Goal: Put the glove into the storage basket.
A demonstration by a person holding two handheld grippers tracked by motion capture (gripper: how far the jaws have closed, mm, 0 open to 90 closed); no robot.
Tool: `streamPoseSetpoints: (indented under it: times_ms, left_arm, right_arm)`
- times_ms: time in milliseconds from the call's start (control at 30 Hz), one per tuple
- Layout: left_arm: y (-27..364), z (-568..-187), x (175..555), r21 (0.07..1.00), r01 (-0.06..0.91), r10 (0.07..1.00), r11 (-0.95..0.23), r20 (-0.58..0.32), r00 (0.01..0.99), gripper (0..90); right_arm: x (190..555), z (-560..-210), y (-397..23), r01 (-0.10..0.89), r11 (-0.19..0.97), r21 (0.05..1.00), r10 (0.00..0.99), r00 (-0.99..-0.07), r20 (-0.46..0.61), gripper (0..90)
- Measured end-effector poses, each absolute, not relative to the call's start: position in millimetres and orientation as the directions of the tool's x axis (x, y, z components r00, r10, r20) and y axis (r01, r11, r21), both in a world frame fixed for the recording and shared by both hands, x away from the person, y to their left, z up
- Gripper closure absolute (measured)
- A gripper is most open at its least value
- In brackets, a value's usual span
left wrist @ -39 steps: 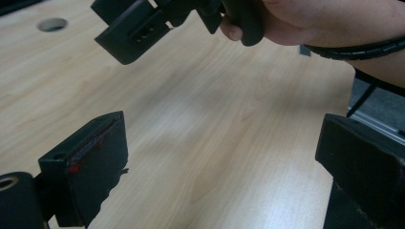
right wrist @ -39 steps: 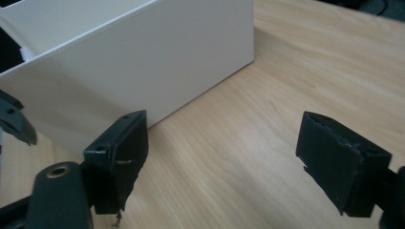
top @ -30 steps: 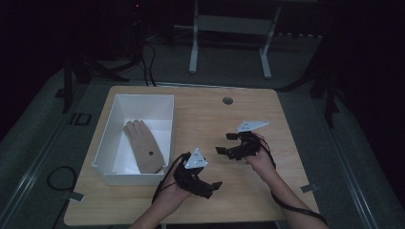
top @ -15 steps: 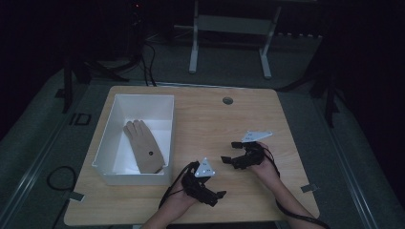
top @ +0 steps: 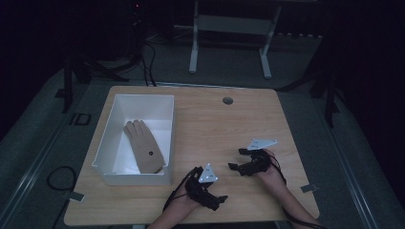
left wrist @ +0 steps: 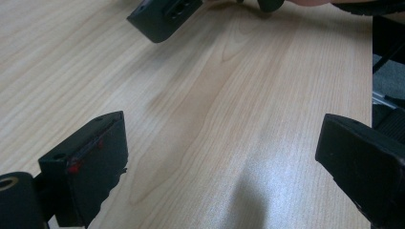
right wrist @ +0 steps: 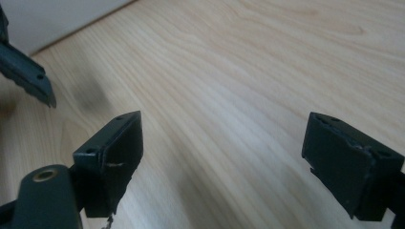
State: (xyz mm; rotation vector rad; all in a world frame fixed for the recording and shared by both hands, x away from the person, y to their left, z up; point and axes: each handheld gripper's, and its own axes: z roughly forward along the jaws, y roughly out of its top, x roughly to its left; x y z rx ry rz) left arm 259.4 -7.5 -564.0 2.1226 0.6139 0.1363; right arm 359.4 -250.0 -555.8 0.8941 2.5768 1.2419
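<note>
— Starting at the left of the high view, what do we have?

— We see a white bin [top: 114,143] on the left part of the wooden tabletop [top: 210,124], and inside it a tan glove [top: 143,146] lying flat, fingers pointing away from us. Its cuff end runs into the bin's near right corner, and there is a small dark spot on its palm that we cannot identify.

— And moving right?

— The left gripper [top: 220,200] sits near the front edge, just right of the bin's near corner, with a grey three-cornered plate on top. The hand holding it is mostly cut off by the bottom of the frame. In the left gripper view [left wrist: 224,157] we see its jaws spread wide with only bare wood between them; they hold nothing. A black block at the top of that view is cropped, so we cannot say for sure what part it is.

— Then the right gripper?

— The right gripper [top: 238,160] rests further right and a little farther back, apart from the left one. In the right gripper view [right wrist: 222,143] its jaws also stand wide apart, empty. At that view's upper left we make out a white wall and a dark wedge, both cut off.

— Anything beyond?

— We see a small round hole [top: 228,100] near the far edge. The room behind is too dark to read.
</note>
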Motion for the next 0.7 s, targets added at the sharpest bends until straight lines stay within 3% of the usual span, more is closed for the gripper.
streamPoseSetpoints:
  times_ms: [700]
  left_arm:
    - [-9.7,-569.6,256.2,0.801,0.356,0.463,-0.481,-0.112,0.879,4.3]
  right_arm:
    - [347.5,-563.8,-263.7,0.451,0.467,0.761,0.6,-0.793,0.101,13.4]
